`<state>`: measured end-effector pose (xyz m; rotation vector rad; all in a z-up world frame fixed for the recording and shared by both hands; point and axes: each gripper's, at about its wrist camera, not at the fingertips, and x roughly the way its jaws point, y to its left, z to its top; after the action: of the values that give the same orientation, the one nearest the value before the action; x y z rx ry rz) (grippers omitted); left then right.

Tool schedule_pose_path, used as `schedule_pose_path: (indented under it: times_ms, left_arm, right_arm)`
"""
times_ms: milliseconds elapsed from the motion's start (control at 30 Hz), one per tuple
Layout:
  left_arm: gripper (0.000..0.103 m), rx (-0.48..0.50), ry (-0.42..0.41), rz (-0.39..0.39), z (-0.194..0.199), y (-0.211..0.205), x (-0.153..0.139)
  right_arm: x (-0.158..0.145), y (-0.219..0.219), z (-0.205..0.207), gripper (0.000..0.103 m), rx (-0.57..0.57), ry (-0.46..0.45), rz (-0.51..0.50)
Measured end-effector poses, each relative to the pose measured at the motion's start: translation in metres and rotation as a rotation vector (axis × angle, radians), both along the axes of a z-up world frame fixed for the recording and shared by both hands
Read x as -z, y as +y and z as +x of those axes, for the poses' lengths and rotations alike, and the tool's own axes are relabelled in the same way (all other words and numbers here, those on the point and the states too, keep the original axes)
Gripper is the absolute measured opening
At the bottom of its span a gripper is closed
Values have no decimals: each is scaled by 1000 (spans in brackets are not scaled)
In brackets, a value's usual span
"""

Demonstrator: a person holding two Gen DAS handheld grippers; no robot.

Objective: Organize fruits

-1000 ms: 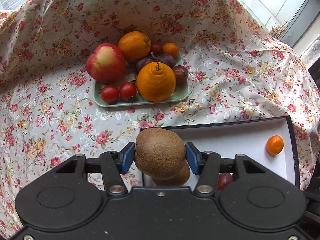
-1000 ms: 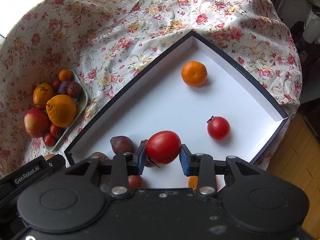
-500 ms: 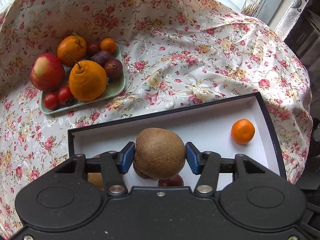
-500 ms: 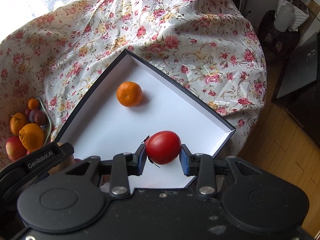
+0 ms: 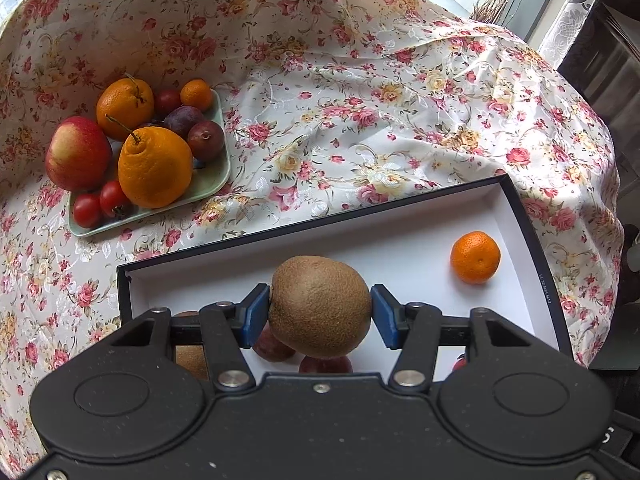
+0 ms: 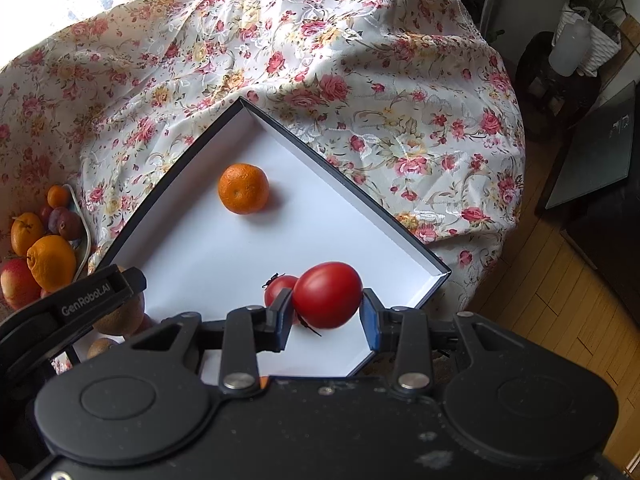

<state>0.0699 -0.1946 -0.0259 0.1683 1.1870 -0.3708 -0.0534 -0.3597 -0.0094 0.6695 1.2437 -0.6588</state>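
My left gripper is shut on a brown kiwi and hangs low over the near left part of the white, black-rimmed box. Reddish fruits lie in the box partly hidden under the kiwi. My right gripper points down near the box's right corner. Its jaws are opening: a large red tomato sits between the pads, which no longer squeeze it. A smaller tomato lies right beside it. A mandarin rests further back in the box.
A green plate at the far left holds an apple, two oranges, plums and small tomatoes. The flowered cloth covers the table. Another kiwi lies in the box's near left. Beyond the table's right edge are wooden floor and dark furniture.
The left gripper carried the kiwi from the box's edge to over its inside. The right gripper moved with the tomato toward the box's right corner, and its pads have drawn slightly apart.
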Motion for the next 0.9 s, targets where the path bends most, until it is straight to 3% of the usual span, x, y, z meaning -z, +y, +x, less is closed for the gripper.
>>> schedule_pose_path:
  times_ms: [233,367,900]
  left_arm:
    - [59,16,-61,19,-5,-1,-8]
    - [59,10,-39,17,-7,4,-9]
    - [59,-26,-16,38,-31,45,-18]
  right_arm:
    - [-7,-6,-4,38,40,-21,-30]
    - [-4,-10,-5,38,54,-13,1]
    - [-10,23,12,38,-68,-11,-5]
